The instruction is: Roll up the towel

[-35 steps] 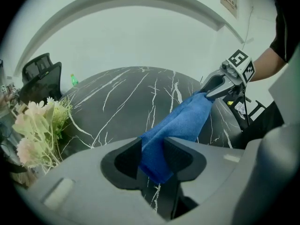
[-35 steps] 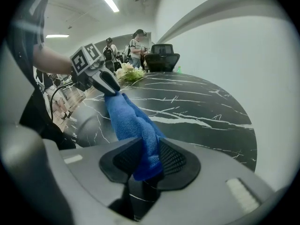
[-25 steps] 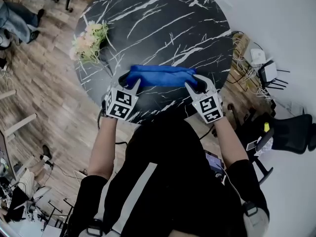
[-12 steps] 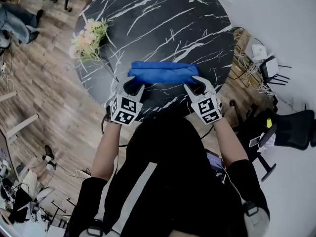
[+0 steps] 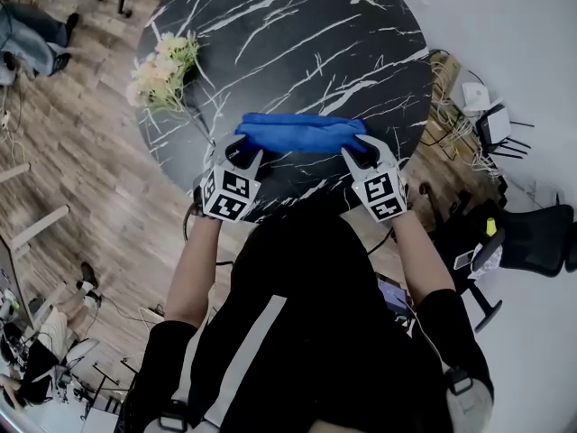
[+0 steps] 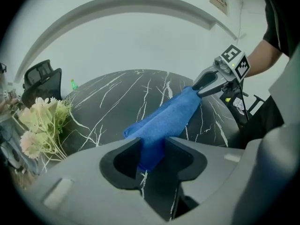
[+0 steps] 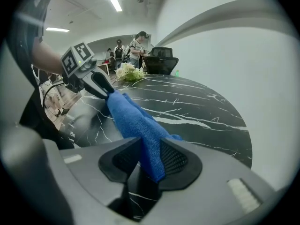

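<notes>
**While left gripper (image 5: 242, 154) and right gripper (image 5: 362, 149) clamp its ends, towel (image 5: 302, 133) spans table (image 5: 297, 34)**

Bunched into a blue band, the towel runs left to right over the near part of the black top, with jaws closed on each end. Flowers (image 5: 164, 69) stand far left, well apart. Cables (image 5: 442, 88) and a chair (image 5: 532, 237) sit on the floor at right.

A round surface (image 5: 297, 52), black with white marble veining, is seen from above and is set on a wood-plank floor (image 5: 81, 179). A bunch of pale flowers (image 5: 162, 70) is placed at its rim. To the right of the flowers and nearer the person, a folded blue towel (image 5: 302, 133) is stretched lengthwise. Whether it is rested on the surface or held just above it cannot be told.
</notes>
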Available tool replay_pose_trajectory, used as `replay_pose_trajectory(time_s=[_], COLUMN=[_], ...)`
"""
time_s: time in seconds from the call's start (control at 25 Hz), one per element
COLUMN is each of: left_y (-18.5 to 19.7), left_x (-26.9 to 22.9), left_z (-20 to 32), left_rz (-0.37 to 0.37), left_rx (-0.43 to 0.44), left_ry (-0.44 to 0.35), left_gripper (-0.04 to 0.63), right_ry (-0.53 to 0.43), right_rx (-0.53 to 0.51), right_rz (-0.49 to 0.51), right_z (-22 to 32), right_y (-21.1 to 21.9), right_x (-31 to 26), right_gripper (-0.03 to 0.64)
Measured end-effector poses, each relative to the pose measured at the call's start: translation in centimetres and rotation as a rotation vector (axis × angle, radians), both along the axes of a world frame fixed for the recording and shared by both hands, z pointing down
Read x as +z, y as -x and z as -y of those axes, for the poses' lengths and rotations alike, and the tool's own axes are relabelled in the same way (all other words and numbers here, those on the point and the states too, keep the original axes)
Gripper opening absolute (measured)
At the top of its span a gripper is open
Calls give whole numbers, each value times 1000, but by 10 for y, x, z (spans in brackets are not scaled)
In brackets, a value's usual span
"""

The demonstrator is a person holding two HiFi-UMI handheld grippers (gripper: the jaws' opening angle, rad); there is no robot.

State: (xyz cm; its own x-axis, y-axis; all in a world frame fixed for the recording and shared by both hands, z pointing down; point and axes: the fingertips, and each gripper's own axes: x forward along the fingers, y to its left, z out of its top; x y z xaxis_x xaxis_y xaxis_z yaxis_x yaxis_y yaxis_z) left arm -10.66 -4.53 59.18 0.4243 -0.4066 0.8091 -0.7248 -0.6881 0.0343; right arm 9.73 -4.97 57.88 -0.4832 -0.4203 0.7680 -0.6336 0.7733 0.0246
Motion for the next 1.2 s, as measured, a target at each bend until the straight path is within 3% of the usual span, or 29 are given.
replay_pose_trajectory(time_s=[0.52, 1.2], left_y=[4, 9], left_x=[5, 6], left_z=[29, 59], left_rz=[-6, -69], left_rx=[-18, -129], left_ry=[39, 95], left_gripper=[170, 175], right_ry=[49, 123], right_rx=[7, 12], right_rz=[8, 75], right_z=[28, 52], right_y=[1, -2], right_x=[7, 14], right_gripper=[126, 133])
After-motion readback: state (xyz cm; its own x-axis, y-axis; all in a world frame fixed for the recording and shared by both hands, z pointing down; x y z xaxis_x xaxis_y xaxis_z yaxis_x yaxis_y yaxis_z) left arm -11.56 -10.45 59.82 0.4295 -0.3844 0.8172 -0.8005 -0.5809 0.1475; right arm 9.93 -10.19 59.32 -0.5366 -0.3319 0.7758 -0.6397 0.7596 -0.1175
